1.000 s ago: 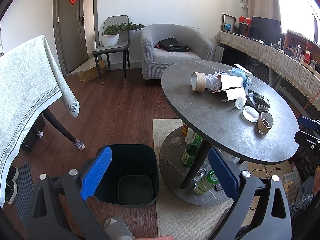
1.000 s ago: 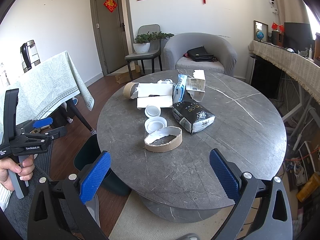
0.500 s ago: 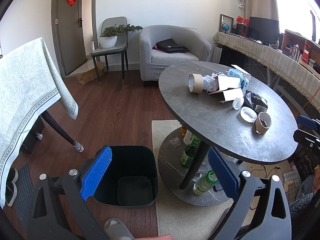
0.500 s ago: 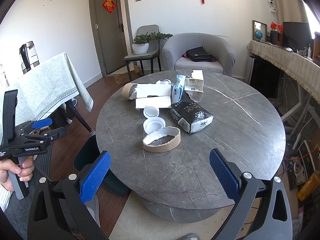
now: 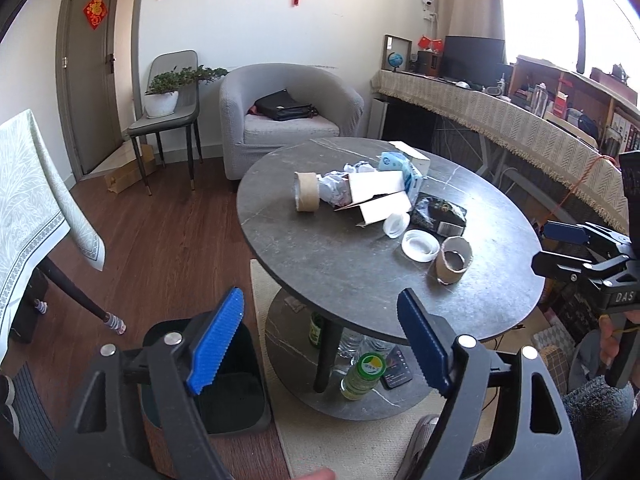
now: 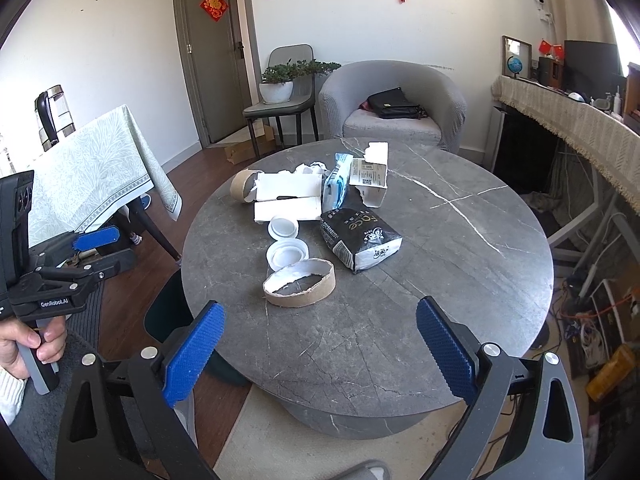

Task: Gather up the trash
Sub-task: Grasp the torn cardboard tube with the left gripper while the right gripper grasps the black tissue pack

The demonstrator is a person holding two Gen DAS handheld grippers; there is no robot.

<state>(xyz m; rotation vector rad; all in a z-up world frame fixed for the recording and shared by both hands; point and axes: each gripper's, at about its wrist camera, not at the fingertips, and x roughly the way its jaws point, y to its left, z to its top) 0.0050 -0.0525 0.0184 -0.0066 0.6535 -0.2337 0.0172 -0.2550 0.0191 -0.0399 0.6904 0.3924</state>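
Two wrist views, shared round table (image 5: 344,264)

A squat brown cardboard ring (image 6: 299,284) with a torn white inner rim stands on its edge-face nearest the front of the round grey stone bench (image 6: 460,264). Just behind it sit two white plastic lids (image 6: 287,254), one beyond the other. A black crumpled wrapper with white lettering (image 6: 360,238) lies to their right. Farther back lie open white cardboard boxes (image 6: 288,196), a blue-white packet (image 6: 336,184), crumpled white tissue (image 6: 310,168) and a second brown cardboard tube on its side (image 6: 240,184). A dark plastic bin (image 5: 224,384) stands open on the floor beside the bench.
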